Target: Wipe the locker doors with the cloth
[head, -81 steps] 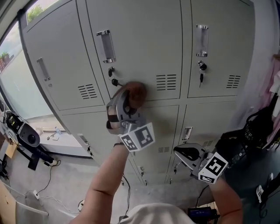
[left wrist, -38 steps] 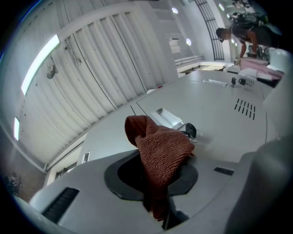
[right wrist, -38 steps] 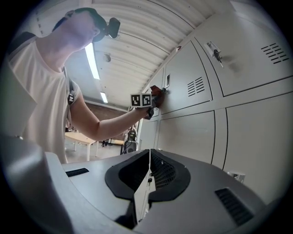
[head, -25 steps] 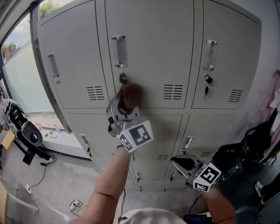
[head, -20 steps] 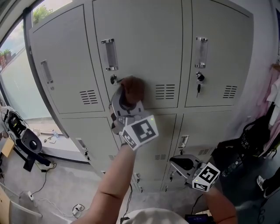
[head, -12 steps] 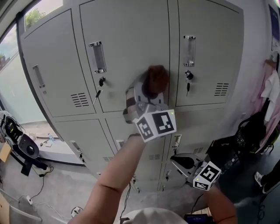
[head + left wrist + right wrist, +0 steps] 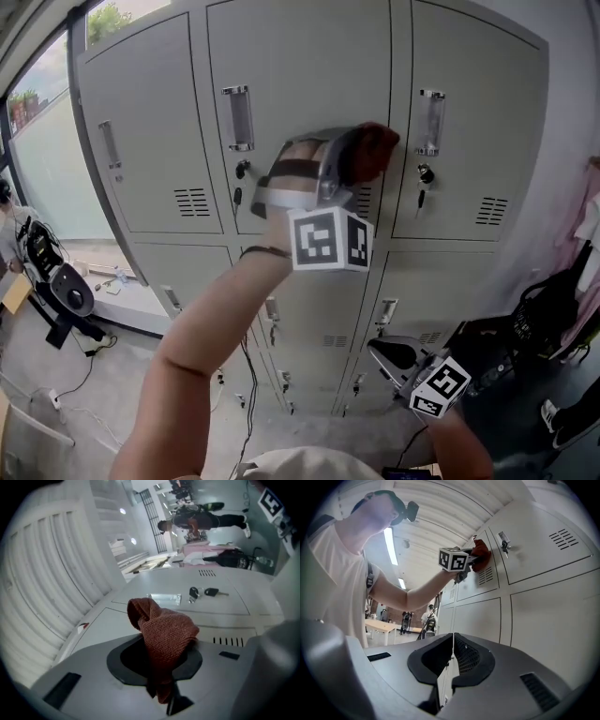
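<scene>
Cloth (image 7: 165, 629), knitted rust-red, clamped in left gripper (image 7: 345, 157) against smooth metal locker door (image 7: 300, 75); right gripper (image 7: 452, 660) closed.

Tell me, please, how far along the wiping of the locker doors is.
Done: cannot tell; no door shows streaks or dirt to judge by. In hand: the left gripper is shut on the cloth, holding it against the right edge of the upper middle door. Left: probably the upper right door and the lower doors; the right gripper hangs low, shut and empty.
</scene>
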The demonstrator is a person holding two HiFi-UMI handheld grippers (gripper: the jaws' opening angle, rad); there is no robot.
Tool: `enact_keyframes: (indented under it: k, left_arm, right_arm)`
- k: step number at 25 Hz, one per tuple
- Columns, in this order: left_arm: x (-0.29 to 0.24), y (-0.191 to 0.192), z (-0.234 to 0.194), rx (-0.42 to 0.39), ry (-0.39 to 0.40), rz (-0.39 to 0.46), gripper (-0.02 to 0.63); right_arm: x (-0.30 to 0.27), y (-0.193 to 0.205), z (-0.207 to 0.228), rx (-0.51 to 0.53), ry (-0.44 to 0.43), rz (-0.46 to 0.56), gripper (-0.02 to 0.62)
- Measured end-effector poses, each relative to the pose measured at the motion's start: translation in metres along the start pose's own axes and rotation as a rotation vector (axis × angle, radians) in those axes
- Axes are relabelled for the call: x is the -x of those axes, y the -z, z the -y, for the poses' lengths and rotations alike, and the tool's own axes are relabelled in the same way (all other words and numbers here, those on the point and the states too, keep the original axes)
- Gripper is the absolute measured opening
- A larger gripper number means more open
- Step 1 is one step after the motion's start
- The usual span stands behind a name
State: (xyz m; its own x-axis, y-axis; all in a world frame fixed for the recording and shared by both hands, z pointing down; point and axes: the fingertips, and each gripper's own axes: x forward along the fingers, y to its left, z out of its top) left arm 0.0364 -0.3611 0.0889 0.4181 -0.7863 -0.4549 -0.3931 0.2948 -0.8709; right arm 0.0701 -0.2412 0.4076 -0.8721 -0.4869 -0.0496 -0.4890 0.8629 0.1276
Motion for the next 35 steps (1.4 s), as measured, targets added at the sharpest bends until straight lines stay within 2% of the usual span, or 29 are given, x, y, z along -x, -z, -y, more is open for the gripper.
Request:
enact_keyframes:
  k: [2, 6, 10, 13, 15, 18, 20, 22, 26, 30, 33, 35]
  left_arm:
    - [0.006, 0.022, -0.020, -0.072, 0.021, -0.062, 0.071]
    - [0.024, 0.069, -0.058, -0.076, 0.048, -0.114, 0.071]
    - [0.045, 0.114, -0.084, -0.147, 0.061, -0.209, 0.071]
    - [0.060, 0.137, -0.101, -0.067, 0.045, -0.183, 0.071]
    - [0.072, 0.149, -0.110, -0.023, -0.023, -0.167, 0.071]
    - [0.089, 0.182, -0.129, -0.024, -0.217, -0.225, 0.071]
    - [0.094, 0.195, -0.140, 0.042, -0.310, -0.222, 0.071]
    - [0.092, 0.193, -0.140, 0.060, -0.341, -0.228, 0.071]
    - [0.072, 0.170, -0.140, 0.072, -0.326, -0.240, 0.071]
    - [0.042, 0.128, -0.144, 0.009, -0.264, -0.205, 0.071]
    - [0.018, 0.086, -0.121, -0.036, -0.188, -0.126, 0.071]
    - [0.004, 0.054, -0.097, -0.111, -0.149, -0.075, 0.071]
  right_arm:
    - [-0.010, 0.002, -0.004, -0.001, -0.030, 0.000, 0.018]
    - [-0.026, 0.001, -0.014, 0.008, -0.089, -0.008, 0.018]
    - [-0.040, 0.005, -0.018, -0.006, -0.119, -0.013, 0.018]
    - [-0.047, 0.007, -0.022, -0.012, -0.132, -0.018, 0.018]
    - [-0.049, 0.008, -0.024, -0.012, -0.135, -0.020, 0.018]
    - [-0.053, 0.007, -0.025, -0.004, -0.138, -0.028, 0.018]
    - [-0.057, 0.003, -0.025, 0.013, -0.143, -0.033, 0.018]
    - [-0.057, 0.000, -0.028, 0.029, -0.152, -0.047, 0.018]
    - [-0.065, -0.015, -0.032, 0.063, -0.157, -0.054, 0.018]
    - [-0.073, -0.032, -0.031, 0.091, -0.151, -0.025, 0.018]
    - [-0.074, -0.042, -0.030, 0.116, -0.142, -0.011, 0.018]
    - [-0.073, -0.052, -0.030, 0.135, -0.136, 0.003, 0.018]
